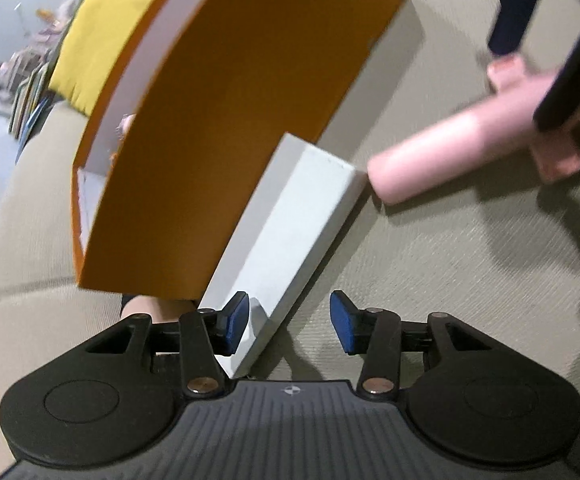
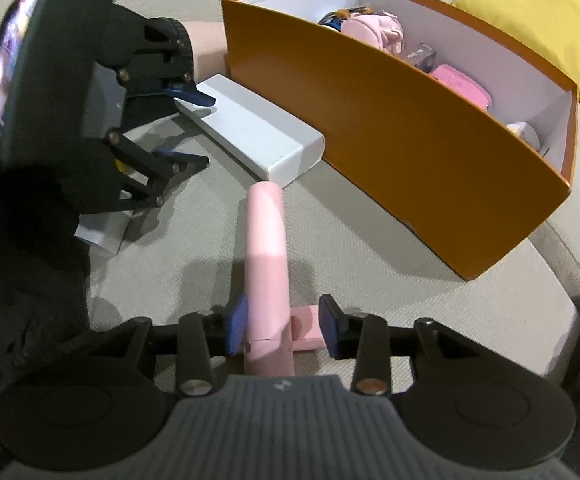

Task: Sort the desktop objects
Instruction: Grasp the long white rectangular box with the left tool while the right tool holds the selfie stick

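Softly ribbed beige upholstery, a sofa cushion (image 2: 369,280) by its seams, carries everything. One orange cardboard box (image 2: 389,136) stands open on it: smooth matte outside, white inside, long and rectangular. Inside lie soft pink fabric items (image 2: 373,30), at least two, plus a small clear purple packet (image 2: 423,56) and something dark blue at the far end, too hidden to name. One flat white carton (image 2: 250,132), crisp-edged and oblong, lies just beside the orange wall, parallel to it. One pink cylindrical object (image 2: 268,248), smooth and matte with a squarish cross-piece near its base, points toward the carton's near end; its rounded tip sits close to that corner, contact unclear.

Two tools work here, each black with blue rubber pads. The right hand-held gripper (image 2: 282,324) straddles the pink cylinder at its base; the left pad touches it, while the right pad seems to meet the cross-piece, so whether it truly clamps is uncertain. The left hand-held gripper (image 1: 290,322) stands spread apart over the carton's end, one pad above the carton, one over the cushion, neither pressing. One yellow pillow (image 2: 537,20), plush and rounded, rests behind the box.
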The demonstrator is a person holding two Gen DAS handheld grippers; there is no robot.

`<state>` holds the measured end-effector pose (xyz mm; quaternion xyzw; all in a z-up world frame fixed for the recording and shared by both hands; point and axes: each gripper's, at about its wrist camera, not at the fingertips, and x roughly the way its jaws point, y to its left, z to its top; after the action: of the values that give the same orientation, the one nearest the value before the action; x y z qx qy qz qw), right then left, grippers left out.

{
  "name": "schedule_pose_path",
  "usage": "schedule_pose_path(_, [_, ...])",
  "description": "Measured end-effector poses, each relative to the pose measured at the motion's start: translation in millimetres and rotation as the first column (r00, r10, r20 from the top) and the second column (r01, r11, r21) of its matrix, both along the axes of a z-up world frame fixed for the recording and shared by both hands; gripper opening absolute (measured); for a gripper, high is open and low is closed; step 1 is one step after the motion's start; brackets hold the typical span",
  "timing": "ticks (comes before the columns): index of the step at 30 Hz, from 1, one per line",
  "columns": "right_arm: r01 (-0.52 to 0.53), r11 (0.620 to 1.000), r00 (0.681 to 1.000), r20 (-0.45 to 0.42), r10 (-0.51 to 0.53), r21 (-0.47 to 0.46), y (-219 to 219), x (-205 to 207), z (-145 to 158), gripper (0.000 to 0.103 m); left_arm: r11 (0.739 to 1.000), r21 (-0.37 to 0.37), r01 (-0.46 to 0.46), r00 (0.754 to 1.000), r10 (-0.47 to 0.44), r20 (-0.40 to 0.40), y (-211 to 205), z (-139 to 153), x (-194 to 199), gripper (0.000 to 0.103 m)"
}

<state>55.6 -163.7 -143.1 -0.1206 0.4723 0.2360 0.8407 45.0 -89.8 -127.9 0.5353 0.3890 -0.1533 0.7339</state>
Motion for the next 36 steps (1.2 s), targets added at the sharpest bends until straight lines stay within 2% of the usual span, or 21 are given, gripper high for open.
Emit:
schedule_pose_path(10, [0.016, 1.000, 1.000, -0.017, -0.016, 0.003, 1, 1, -3, 0.044, 0.991, 0.120, 0.057, 0.996, -0.065, 0.060, -4, -21, 16, 0.057])
schedule_pose_path(13, [0.020, 1.000, 1.000, -0.017, -0.020, 0.004, 1, 0, -3, 0.044, 0.991, 0.118, 0.061, 0.996, -0.068, 0.060, 0, -21, 17, 0.056])
schedule_pose_path(15, [0.023, 1.000, 1.000, -0.016, -0.023, 0.004, 1, -1, -4, 0.044, 0.994, 0.100, 0.054, 0.997, -0.059, 0.051, 1, -18, 18, 0.050])
schedule_pose_path(21, [0.036, 0.999, 0.999, -0.022, -0.035, 0.014, -2, -3, -7, 0.044, 1.000, 0.009, 0.019, 1.000, -0.019, 0.013, 11, 5, 19, 0.042])
schedule_pose_path(25, [0.042, 0.999, 0.999, -0.024, -0.041, 0.023, -4, -3, -7, 0.044, 0.996, -0.084, -0.003, 0.998, -0.002, -0.065, 18, 28, 16, 0.038])
schedule_pose_path(31, [0.050, 0.998, 0.998, -0.028, -0.049, 0.032, -5, -1, -6, 0.044, 0.961, -0.261, -0.091, 0.964, 0.020, -0.265, 35, 61, 18, 0.033])
schedule_pose_path(36, [0.050, 0.998, 0.998, -0.029, -0.050, 0.031, -6, -3, -7, 0.044, 0.930, -0.332, -0.158, 0.961, 0.067, -0.269, 46, 60, 16, 0.035])
